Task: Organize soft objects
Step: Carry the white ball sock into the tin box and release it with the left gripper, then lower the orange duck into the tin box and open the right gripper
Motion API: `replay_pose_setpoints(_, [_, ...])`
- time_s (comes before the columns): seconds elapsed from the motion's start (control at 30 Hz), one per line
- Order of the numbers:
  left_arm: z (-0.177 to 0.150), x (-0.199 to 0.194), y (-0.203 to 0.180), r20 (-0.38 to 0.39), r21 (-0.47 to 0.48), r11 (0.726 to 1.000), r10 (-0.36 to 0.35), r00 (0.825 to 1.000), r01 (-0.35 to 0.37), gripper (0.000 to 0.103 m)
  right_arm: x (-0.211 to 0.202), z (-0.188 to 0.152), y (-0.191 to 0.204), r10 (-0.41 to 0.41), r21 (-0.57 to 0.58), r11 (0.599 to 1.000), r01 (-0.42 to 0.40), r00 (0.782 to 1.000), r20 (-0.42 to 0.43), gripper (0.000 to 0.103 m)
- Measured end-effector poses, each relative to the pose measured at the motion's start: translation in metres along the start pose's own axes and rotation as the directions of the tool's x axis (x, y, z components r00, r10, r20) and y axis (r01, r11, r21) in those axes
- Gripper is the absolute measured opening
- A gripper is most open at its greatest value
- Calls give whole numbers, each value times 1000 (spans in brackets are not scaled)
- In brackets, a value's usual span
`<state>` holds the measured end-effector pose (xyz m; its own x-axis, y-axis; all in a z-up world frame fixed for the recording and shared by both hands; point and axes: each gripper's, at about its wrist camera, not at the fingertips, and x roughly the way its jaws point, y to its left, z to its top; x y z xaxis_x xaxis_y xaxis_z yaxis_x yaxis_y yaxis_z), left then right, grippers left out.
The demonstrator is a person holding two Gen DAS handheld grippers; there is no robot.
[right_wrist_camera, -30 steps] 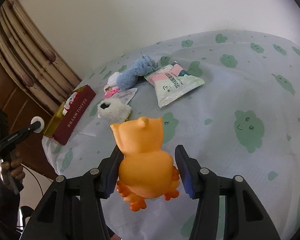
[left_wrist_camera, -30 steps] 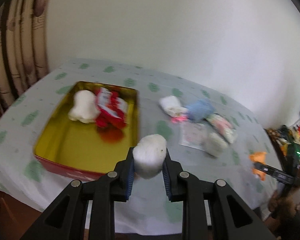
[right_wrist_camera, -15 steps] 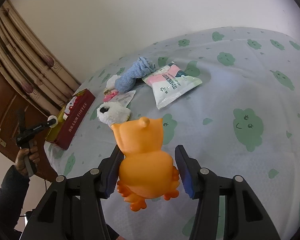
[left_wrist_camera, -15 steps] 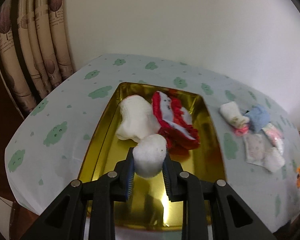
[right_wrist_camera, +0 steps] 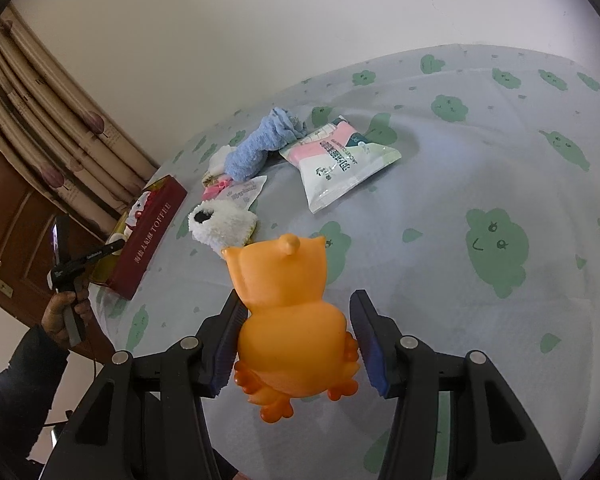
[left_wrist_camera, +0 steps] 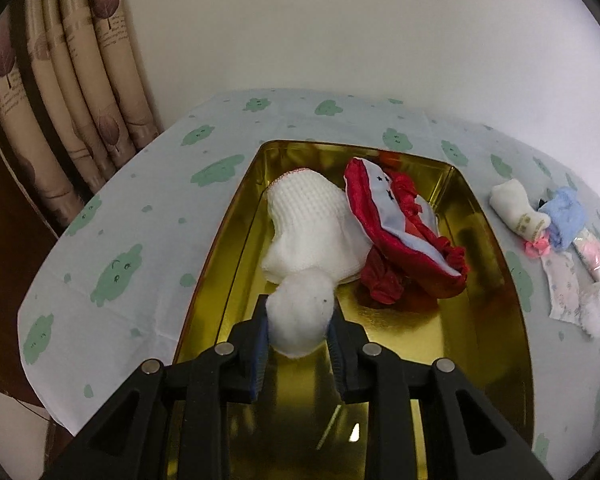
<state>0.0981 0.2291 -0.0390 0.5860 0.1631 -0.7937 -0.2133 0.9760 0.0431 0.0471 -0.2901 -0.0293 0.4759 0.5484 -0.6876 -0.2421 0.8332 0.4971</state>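
Two hand-held grippers are seen, each with a soft thing between its blue pads. The left hand-held gripper (left_wrist_camera: 300, 334) is clenched on a fluffy white cotton-like ball (left_wrist_camera: 301, 312), and its jaws have just been opening slightly, with the ball between them and both pads touching it. The ball is held over the near part of a shallow gold-lined rectangular metal tin (left_wrist_camera: 496, 280), just in front of a white knitted sock (left_wrist_camera: 308, 228) that lies inside the tin. A red and pale-blue frilled cloth (left_wrist_camera: 400, 236) lies in the tin just beside that sock, touching it. The tin rests on a bench covered by a pale cloth printed with green clouds (left_wrist_camera: 140, 216).

The right hand-held gripper (right_wrist_camera: 296, 336) is closed on an orange rubber owl-shaped toy (right_wrist_camera: 288, 312), which is held above the bench, well apart from the tin (right_wrist_camera: 148, 236). Between the tin and the toy, a fluffy white sock with a dark opening (right_wrist_camera: 220, 226) lies on the cloth. Beyond it from the tin, a rolled light-blue fuzzy sock (right_wrist_camera: 260, 146) and a sealed plastic packet of pink and white fabric (right_wrist_camera: 336, 164) are seen close together.
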Motion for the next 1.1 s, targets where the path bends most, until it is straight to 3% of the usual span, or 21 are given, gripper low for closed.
replay_pose_setpoints(0.13, [1, 2, -1, -4, 19, 1000, 1, 1000, -1, 31, 1, -2, -1, 0, 3, 1000, 0, 1000, -6, 50])
replay_pose_setpoints(0.27, [2, 4, -3, -18, 34, 999, -5, 1000, 5, 41, 2, -2, -3, 0, 10, 1000, 0, 1000, -12, 50])
replay_pose_setpoints(0.37, [2, -1, -4, 12, 41, 999, 16, 1000, -16, 42, 2, -3, -3, 0, 11, 1000, 0, 1000, -11, 50])
replay_pose_setpoints(0.43, [2, -7, -3, 41, 35, 999, 25, 999, -26, 50, 2, -3, -3, -2, 9, 1000, 2, 1000, -10, 50])
replay_pose_setpoints(0.47, [3, -11, -1, 57, 24, 999, 34, 998, -35, 54, 1, -3, -3, 0, 9, 1000, 0, 1000, -8, 50])
replay_pose_setpoints(0.73, [-3, -52, 3, 115, -87, 996, 12, 993, -2, 54, -4, 9, 16, 25, -34, 999, -25, 1000, 2, 50])
replay_pose_setpoints(0.97, [-50, -106, -1, 169, -249, 968, 2, 986, 41, 54, 0, 26, 61, 89, -109, 990, -88, 996, 5, 50])
replay_pose_setpoints(1.1, [-78, -127, -8, 187, -291, 956, 19, 982, 37, 54, 10, 39, 102, 152, -172, 973, -151, 988, -9, 50])
